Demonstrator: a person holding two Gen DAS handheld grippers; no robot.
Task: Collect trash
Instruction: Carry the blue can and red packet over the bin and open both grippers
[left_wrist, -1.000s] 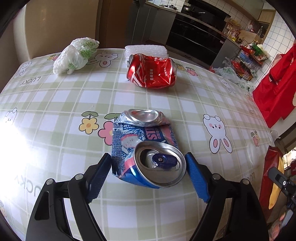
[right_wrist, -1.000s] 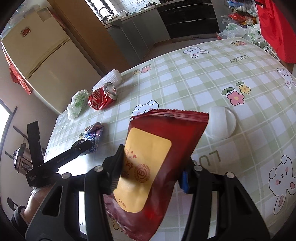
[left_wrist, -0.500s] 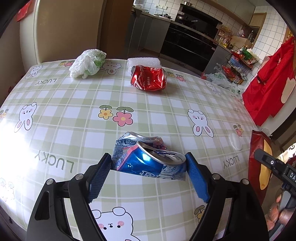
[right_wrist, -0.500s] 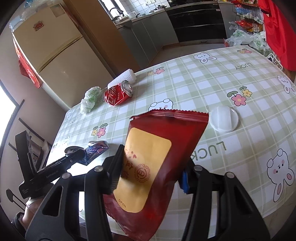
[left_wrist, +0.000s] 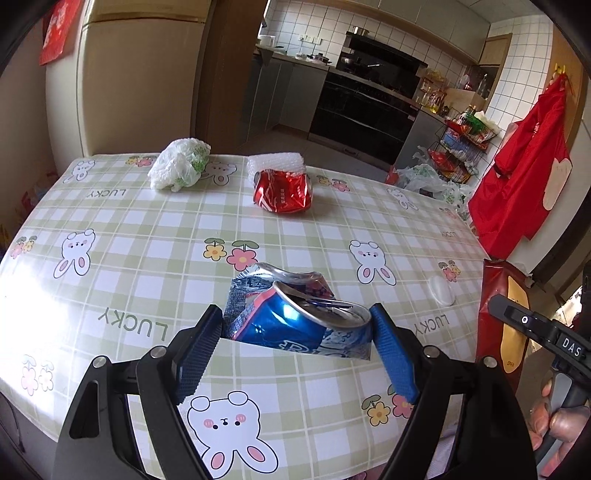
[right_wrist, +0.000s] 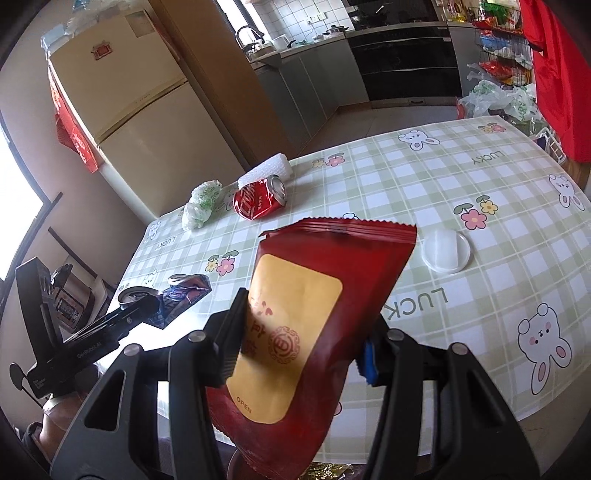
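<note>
Left wrist view: the left gripper (left_wrist: 297, 341) is clenched on a crushed blue can (left_wrist: 295, 319), held above the near edge of the desk (left_wrist: 147, 236). Far side: a crushed red can (left_wrist: 283, 190), a foam block (left_wrist: 275, 162) touching behind it, and a crumpled plastic bag (left_wrist: 180, 164) to the left. The checked middle lies open.

Right wrist view: the right gripper (right_wrist: 303, 352) grasps a red snack wrapper (right_wrist: 314, 314) above the near edge. A white lid (right_wrist: 446, 250) lies just right of the wrapper.
</note>
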